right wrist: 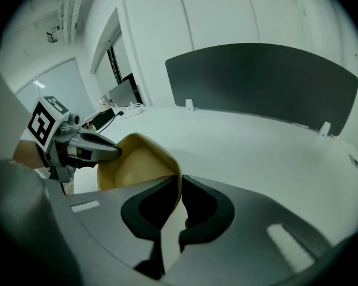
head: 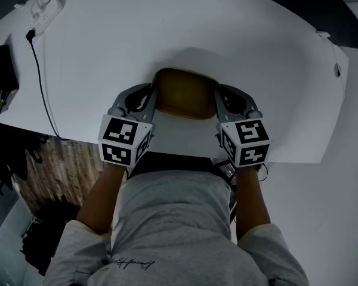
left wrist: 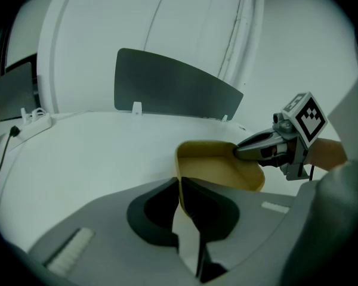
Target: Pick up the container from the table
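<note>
Pinching the tan container (head: pixel 185 94) by opposite side walls, the left gripper (head: pixel 153 93) and right gripper (head: pixel 217 93) both clamp its rim, close to the white table's (head: pixel 238 34) near edge.

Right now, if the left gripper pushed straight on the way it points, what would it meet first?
The yellow container, whose rim the left gripper already clamps. Past that comes probably the white table, though depth is unclear.
</note>
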A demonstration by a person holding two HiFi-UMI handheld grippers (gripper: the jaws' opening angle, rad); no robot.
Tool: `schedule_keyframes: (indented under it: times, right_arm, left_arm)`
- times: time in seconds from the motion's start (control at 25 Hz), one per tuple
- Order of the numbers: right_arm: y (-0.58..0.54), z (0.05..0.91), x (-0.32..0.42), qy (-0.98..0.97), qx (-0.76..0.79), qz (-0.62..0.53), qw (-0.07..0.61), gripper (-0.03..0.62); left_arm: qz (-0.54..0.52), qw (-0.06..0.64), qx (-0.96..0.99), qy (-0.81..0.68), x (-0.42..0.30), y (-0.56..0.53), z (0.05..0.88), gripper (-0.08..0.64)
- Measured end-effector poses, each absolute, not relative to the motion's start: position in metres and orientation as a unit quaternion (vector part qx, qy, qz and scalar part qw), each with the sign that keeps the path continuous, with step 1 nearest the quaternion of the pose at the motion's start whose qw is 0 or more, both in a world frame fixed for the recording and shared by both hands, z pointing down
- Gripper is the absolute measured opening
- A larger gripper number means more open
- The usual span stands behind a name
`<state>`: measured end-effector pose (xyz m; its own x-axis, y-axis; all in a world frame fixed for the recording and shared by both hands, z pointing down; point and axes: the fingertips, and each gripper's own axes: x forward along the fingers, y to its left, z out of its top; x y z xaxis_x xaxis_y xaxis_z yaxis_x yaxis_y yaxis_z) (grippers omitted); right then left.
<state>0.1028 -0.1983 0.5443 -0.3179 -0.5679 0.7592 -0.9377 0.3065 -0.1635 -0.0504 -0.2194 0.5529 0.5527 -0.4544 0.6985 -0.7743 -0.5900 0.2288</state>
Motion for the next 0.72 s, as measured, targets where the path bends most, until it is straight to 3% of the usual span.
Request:
schedule_keyframes:
  times: [0.72]
  right_arm:
    - [-0.17,0.497,0.1,-0.755,0.52,0.279,0.286,0.037]
  left_arm:
    - [0.27,0.244,0.855,-0.368,-0.052,-0.192,0.507,0.018]
